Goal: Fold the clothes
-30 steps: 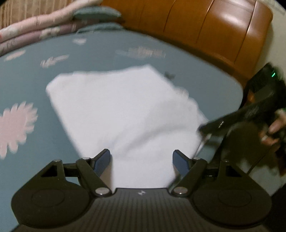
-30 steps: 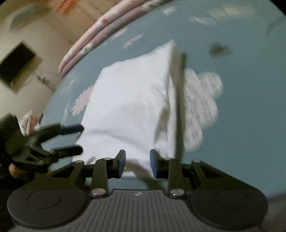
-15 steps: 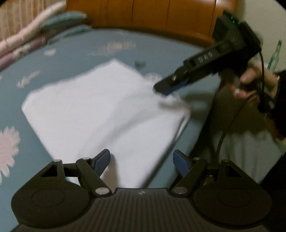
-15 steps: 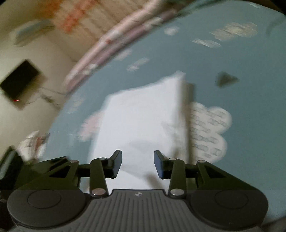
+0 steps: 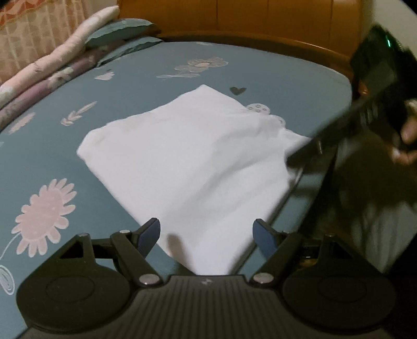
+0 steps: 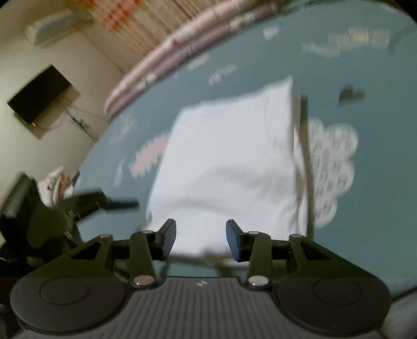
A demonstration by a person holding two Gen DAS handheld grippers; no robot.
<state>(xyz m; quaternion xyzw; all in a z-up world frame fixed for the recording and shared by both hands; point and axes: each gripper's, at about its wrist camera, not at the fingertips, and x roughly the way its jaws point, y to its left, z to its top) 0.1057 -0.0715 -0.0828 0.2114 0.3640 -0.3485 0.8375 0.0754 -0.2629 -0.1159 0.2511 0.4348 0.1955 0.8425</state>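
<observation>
Lying flat on the blue flowered bed (image 5: pixel 135 86), the white garment (image 5: pixel 198 161) already forms a neat folded rectangle. Both the left tool (image 5: pixel 207 233) and right tool (image 6: pixel 200 236) hover wide apart, gripping nothing; perhaps another fold remains.

soft matt white cloth garment (image 5: pixel 192 161) on printed matt bedsheet (image 5: pixel 52 146), glossy wooden headboard (image 5: pixel 234 18) behind
</observation>
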